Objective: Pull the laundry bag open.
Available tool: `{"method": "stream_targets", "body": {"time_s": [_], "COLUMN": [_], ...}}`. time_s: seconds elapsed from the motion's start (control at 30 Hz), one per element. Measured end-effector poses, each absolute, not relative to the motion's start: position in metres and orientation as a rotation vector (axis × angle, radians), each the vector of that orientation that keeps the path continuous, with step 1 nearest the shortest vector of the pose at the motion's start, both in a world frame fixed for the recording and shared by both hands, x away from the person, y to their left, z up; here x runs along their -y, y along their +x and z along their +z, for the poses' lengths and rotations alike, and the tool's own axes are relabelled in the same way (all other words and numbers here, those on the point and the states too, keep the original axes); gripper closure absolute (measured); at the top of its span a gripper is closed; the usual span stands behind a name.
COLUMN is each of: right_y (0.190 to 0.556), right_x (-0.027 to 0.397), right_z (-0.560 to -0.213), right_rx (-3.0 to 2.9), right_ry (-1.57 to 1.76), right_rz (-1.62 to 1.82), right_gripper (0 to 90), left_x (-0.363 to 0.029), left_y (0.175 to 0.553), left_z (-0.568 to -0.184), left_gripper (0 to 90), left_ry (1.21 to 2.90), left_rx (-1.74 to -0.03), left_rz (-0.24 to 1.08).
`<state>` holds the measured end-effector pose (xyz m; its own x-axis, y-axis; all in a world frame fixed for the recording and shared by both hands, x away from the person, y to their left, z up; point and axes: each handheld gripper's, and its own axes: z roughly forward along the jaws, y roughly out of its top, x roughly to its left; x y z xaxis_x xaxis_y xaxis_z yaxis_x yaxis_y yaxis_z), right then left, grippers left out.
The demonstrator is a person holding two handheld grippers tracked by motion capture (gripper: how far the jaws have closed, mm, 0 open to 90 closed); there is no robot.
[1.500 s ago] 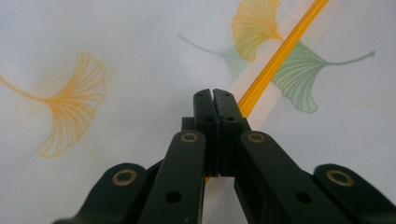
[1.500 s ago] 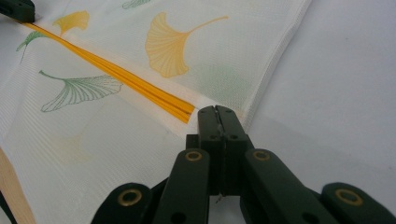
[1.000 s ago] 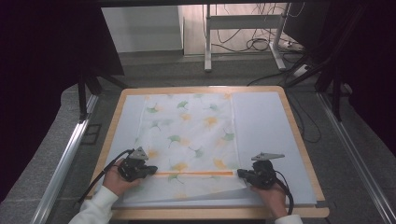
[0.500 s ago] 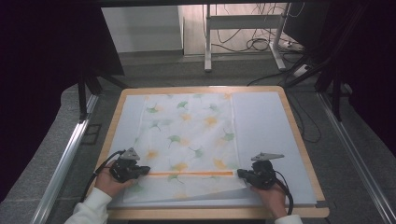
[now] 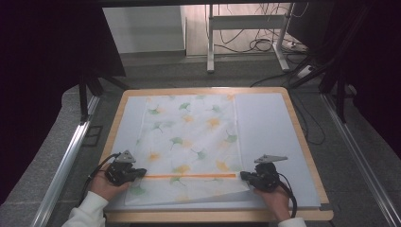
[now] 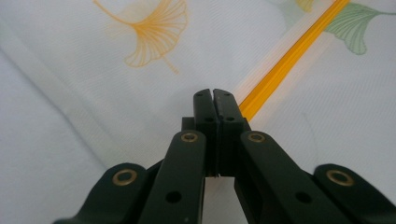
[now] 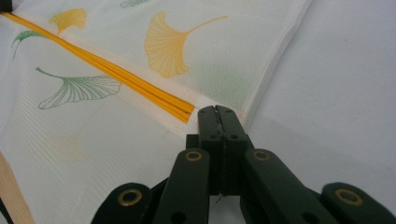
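White cloth [image 5: 191, 137] bears yellow and green ginkgo leaves, orange stripe [image 5: 189, 176].

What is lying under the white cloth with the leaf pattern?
Under the leaf-patterned cloth lies a pale sheet, on the wooden table. The cloth hides whatever else may lie beneath it.

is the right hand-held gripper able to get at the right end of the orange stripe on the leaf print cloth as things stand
Probably yes. The right hand-held gripper sits with jaws closed at the edge of the thin white ginkgo-leaf-print cloth, right beside the end of the orange stripe. Nothing lies between them on the light blue-grey mat.
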<state>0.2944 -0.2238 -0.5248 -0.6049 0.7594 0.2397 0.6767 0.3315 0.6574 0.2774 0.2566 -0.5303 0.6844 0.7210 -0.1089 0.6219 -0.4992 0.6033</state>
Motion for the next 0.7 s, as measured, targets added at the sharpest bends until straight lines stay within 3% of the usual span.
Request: {"method": "stream_targets", "body": {"time_s": [0.7], "right_y": [0.294], "right_x": [0.223], "right_z": [-0.524], "right_rx": [-2.474], "right_ry": [1.334], "right_rz": [1.127], "right_gripper": [89.5], "left_x": [-0.277], "left_y": [0.273], "left_z": [-0.531], "left_gripper": [90.0], "left_ry": [2.232], "left_rx": [-1.079], "left_rz": [0.219]}}
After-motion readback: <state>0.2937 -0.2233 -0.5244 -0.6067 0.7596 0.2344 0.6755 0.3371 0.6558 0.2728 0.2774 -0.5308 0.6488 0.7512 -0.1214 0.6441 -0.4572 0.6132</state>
